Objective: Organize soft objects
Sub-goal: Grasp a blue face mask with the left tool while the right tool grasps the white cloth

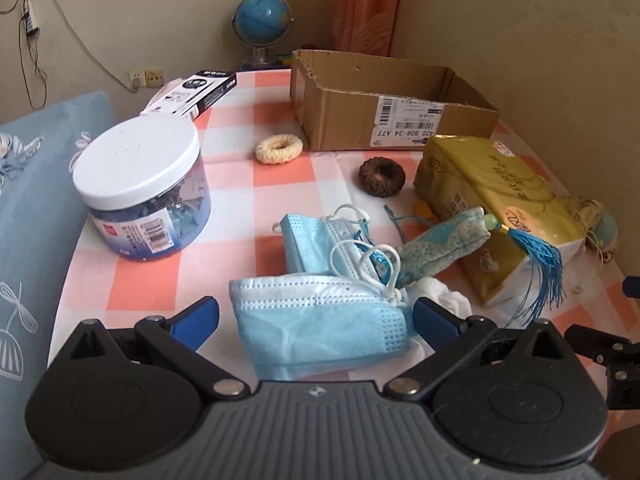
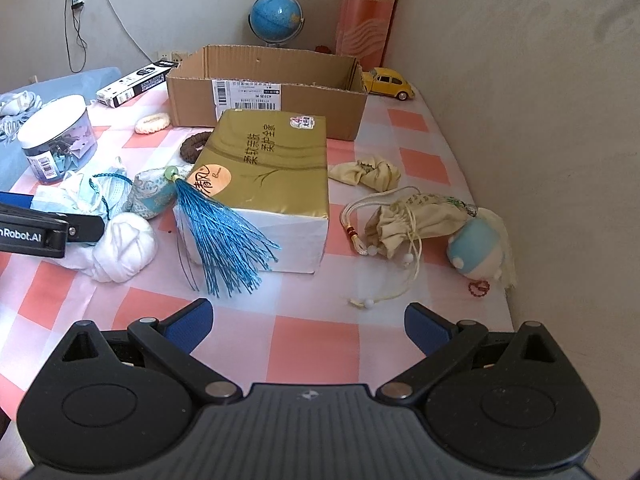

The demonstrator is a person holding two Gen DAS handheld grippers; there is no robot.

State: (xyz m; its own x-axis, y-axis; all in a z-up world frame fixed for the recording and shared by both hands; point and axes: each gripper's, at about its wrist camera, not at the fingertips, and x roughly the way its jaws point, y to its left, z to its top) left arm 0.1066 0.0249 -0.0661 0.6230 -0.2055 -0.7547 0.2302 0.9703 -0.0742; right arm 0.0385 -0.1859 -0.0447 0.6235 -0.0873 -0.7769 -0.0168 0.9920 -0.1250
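In the left wrist view my left gripper (image 1: 316, 314) is open with a blue face mask (image 1: 320, 320) lying between its fingers. A second folded mask (image 1: 316, 244) lies behind it, beside a blue sachet with a tassel (image 1: 444, 246) and a white cloth ball (image 1: 440, 294). An open cardboard box (image 1: 392, 100) stands at the back. In the right wrist view my right gripper (image 2: 306, 322) is open and empty above the checked cloth, in front of a gold tissue pack (image 2: 264, 176). A drawstring pouch (image 2: 416, 220), a small plush doll (image 2: 476, 248) and a cream cloth (image 2: 366, 172) lie to the right.
A cream scrunchie (image 1: 279, 149) and a brown scrunchie (image 1: 381, 177) lie before the box. A white-lidded jar (image 1: 144, 192), a pen box (image 1: 200, 92), a globe (image 1: 262, 20) and a yellow toy car (image 2: 388, 82) stand around. A wall runs along the right; a blue pillow (image 1: 32, 200) lies left.
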